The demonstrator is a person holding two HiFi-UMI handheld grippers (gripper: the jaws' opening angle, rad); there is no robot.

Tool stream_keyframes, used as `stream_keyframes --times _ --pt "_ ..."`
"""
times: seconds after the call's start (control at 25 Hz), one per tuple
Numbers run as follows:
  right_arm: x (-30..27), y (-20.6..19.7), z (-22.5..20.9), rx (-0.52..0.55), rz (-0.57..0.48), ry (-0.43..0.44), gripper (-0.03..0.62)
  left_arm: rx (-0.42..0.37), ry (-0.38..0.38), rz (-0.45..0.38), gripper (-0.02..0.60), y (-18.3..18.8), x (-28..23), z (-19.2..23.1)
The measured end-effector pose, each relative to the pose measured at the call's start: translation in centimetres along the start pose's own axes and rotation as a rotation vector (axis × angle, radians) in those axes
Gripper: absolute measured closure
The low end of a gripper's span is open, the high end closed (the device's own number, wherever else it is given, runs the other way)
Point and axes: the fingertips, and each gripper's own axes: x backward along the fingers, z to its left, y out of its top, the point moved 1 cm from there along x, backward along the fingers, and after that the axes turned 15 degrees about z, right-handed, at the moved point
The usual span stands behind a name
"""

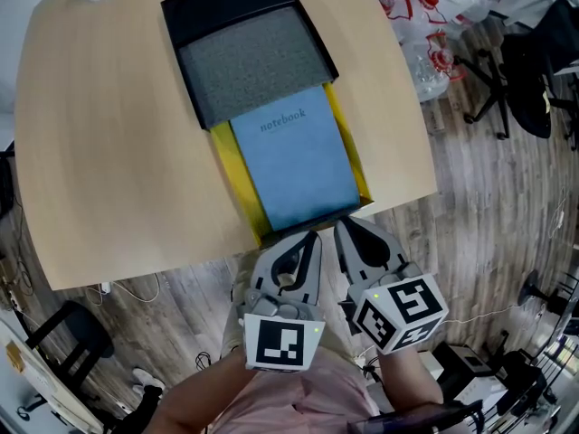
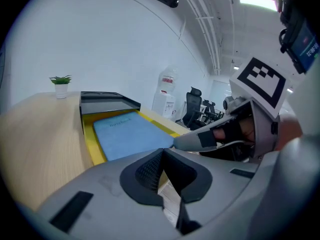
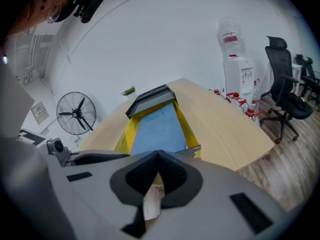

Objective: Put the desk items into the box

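Your left gripper (image 1: 310,236) and right gripper (image 1: 346,226) were clenched, empty, beside the table (image 1: 109,152) edge; the blue notebook (image 1: 298,161) lay in, seemingly, a yellow box (image 1: 231,172).

— What carries everything?
— A pale wooden table (image 1: 109,152) with a rounded edge, standing on a wood-plank floor (image 1: 470,206).
— And directly on it?
— A yellow box (image 1: 233,181), its near end at the table's near edge, with a black cover (image 1: 217,7) over its far end. A small potted plant (image 2: 61,85) stands well apart, at the far left corner.
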Motion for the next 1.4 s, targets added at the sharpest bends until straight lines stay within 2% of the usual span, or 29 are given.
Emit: stream_keyframes --times 0.32,0.64,0.8,1.08,1.24,1.4 --pt "0.2 0.2 0.0 -0.003 -0.010 -0.001 0.591 -0.013 0.007 -0.011 0.569 0.7 0.4 -0.1" --pt "3.2 1.4 1.4 0.032 -0.090 0.005 0.591 -0.044 0.055 -0.081 0.569 2.5 3.3 -0.7" --pt "5.6 2.5 2.4 0.061 -0.161 0.013 0.591 -0.042 0.109 -0.146 0.569 4.2 5.5 -0.6" --pt "11.6 4.4 5.5 0.123 -0.312 0.041 0.591 -0.095 0.189 -0.259 0.569 7.6 11.1 -2.1" --pt "15.6 7.5 7.5 0.217 -0.449 0.030 0.591 -0.143 0.256 -0.383 0.569 11.6 14.8 -2.2" --pt "20.6 8.3 10.1 0.296 -0.543 -0.001 0.592 -0.141 0.319 -0.441 0.569 13.9 19.5 -2.7"
